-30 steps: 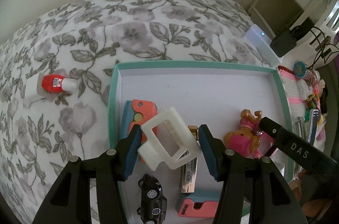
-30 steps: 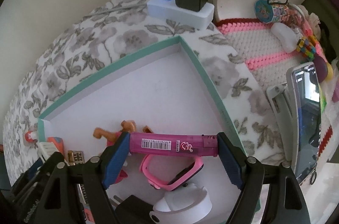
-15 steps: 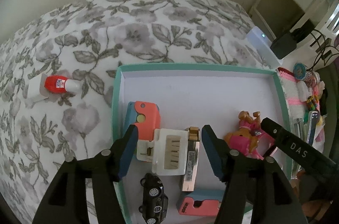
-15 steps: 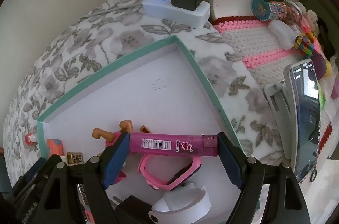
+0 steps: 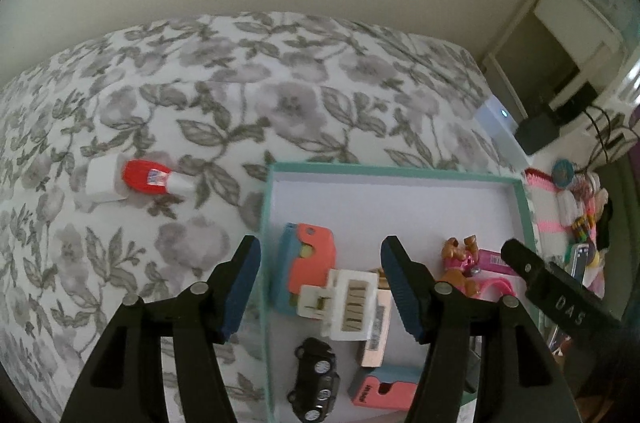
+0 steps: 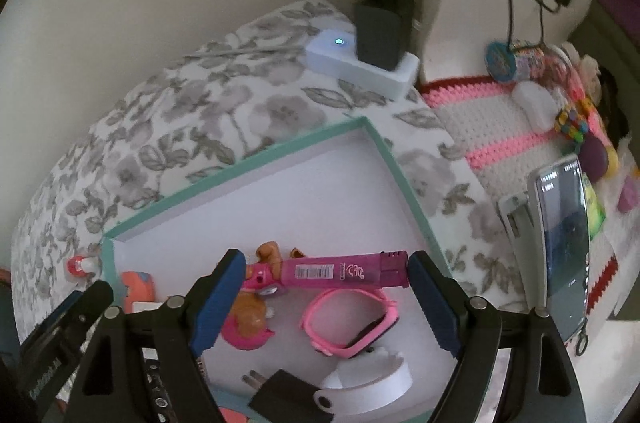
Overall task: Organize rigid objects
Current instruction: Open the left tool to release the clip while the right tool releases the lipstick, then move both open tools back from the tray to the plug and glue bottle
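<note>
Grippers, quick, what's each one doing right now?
Left gripper: open, holding nothing.
Right gripper: open; the pink lighter appears to lie loose in the tray.

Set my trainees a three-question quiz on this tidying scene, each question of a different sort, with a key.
1. Relative to the tray, the red bottle lies: A inside it; B outside it, on the flowered cloth; C balanced on its rim.
2. True or false: the left claw is shut on the white plug.
3. Fill in: the toy car in the tray is coloured ____.

Key: 1 B. 2 False: the claw stands open above the plug, which lies in the tray. 3 black.
</note>
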A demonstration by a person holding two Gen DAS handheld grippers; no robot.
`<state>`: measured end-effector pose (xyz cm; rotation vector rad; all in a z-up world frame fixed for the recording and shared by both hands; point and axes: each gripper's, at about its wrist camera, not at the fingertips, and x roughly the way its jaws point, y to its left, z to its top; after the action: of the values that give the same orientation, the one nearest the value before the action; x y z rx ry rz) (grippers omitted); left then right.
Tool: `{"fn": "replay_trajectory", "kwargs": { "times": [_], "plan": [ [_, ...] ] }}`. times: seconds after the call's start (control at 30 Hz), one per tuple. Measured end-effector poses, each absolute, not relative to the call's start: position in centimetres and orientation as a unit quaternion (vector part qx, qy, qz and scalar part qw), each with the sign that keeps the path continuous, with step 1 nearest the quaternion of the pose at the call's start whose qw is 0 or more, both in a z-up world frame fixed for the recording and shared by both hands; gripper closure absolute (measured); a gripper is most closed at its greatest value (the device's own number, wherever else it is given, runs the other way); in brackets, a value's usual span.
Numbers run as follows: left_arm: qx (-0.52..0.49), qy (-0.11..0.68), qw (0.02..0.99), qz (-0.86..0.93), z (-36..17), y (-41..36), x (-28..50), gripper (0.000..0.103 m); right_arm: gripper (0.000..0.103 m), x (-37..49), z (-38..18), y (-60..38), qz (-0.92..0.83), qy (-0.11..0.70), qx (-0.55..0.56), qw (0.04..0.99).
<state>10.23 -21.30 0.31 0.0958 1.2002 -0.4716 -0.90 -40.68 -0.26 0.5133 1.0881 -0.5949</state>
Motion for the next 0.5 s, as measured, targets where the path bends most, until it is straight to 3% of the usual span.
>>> {"fn": "replay_trajectory", "kwargs": {
  "times": [0.37, 0.5],
  "plan": [
    [0.002, 0.565, 0.804, -0.182, 0.3, -17.6, 12.3, 0.039, 0.017, 1.6, 0.2, -36.6, -0.239, 0.511, 0.195, 0.802],
    [-0.007, 0.567, 0.805, -0.174, 0.3, -16.7, 12.7, 0.038, 0.006, 2.1, 0.9, -35.3, -0.231, 0.506, 0.181, 0.811]
  ]
}}
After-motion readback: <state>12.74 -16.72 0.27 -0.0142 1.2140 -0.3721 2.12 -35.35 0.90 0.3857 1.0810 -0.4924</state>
